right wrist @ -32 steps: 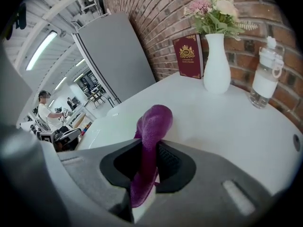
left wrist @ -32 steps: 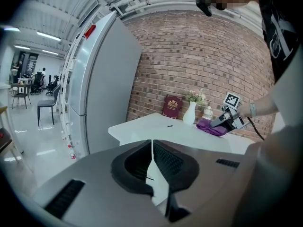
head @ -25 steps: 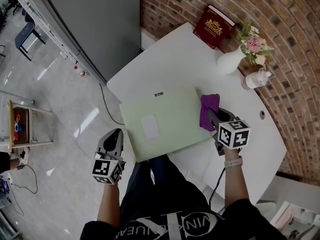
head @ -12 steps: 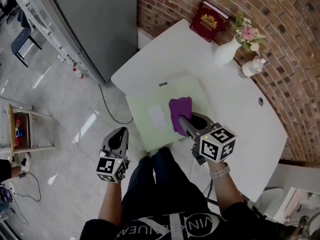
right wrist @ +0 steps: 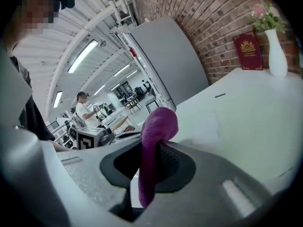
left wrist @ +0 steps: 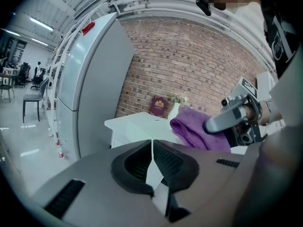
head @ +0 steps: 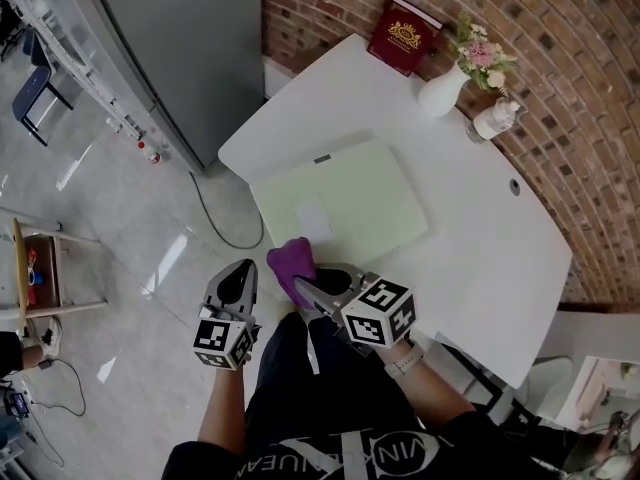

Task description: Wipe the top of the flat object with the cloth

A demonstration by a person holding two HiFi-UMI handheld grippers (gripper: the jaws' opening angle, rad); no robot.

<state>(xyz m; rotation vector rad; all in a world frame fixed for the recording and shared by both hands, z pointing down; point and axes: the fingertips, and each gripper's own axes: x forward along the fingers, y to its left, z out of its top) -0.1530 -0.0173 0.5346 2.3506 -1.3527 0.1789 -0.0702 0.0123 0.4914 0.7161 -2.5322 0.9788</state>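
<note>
- A white vase [head: 440,90] stands upright at the far side of the table [head: 480,238] close to the brick wall [head: 560,98]. It holds a small bunch of pink and white flowers [head: 478,50].
- Just right of the vase is a small pale jar [head: 492,120]; I cannot tell what is in it.
- A red book [head: 403,36] leans at the table's far corner, apart from the vase.
- The flat object [head: 350,203], pale green with a white patch, lies on the left part of the table. Its near-left corner reaches the table's edge.
- The right gripper [head: 298,286] has its jaws clamped on the purple cloth [head: 292,264], which bulges up past the tips and hangs down between them [right wrist: 154,150].
- The cloth sits at that near-left corner of the flat object, at the table's rim. Whether it touches the surface I cannot tell.
- The left gripper [head: 238,268] is off the table just left of the cloth, over the floor. Its jaws are pressed together with nothing between them [left wrist: 152,162].
- The table's right half is bare white. A grey cabinet [head: 180,38] stands beyond the left edge, and a cable [head: 215,223] trails on the floor between them.
</note>
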